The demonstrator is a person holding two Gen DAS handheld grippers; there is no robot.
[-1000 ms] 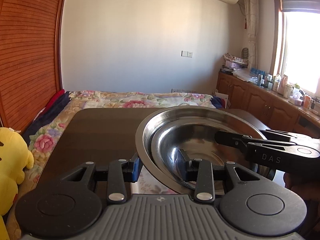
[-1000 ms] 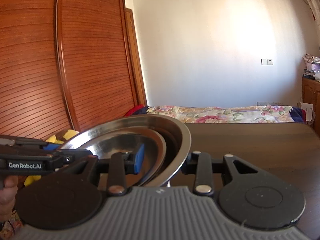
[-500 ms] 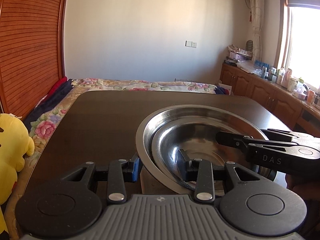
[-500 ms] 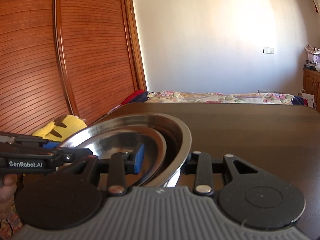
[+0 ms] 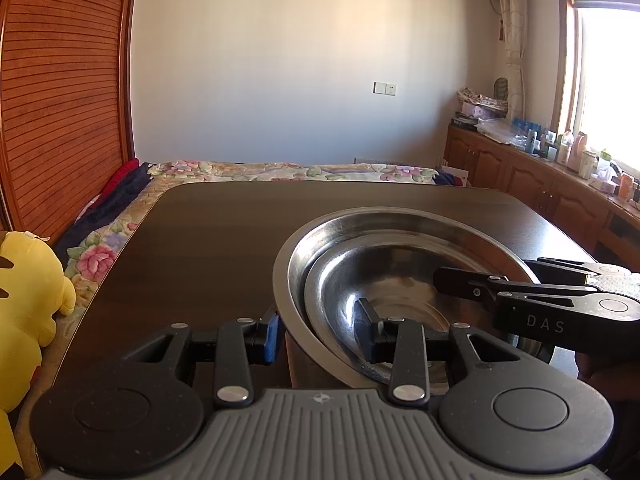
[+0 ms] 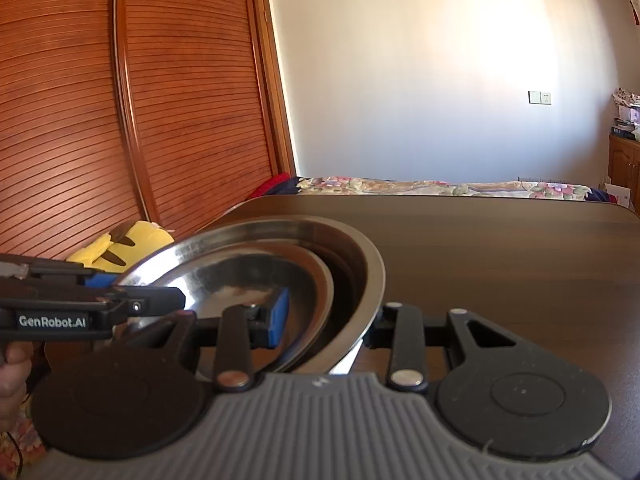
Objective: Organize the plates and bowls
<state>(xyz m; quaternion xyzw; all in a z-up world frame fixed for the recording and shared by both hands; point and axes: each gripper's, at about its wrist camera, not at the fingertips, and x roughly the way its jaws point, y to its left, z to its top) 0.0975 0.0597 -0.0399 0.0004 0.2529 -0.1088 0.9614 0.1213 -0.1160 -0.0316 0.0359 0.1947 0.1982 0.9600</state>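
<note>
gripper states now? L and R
Left gripper: shut on the rims of the nested steel bowls.
Right gripper: shut on the same bowls' opposite rims.

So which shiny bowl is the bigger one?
The outer bowl. Its wide rim goes all around the smaller bowl nested inside it.

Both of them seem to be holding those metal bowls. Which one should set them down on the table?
Neither alone, probably: left gripper and right gripper each clamp opposite rims of the nested steel bowls over the dark wooden table.
</note>
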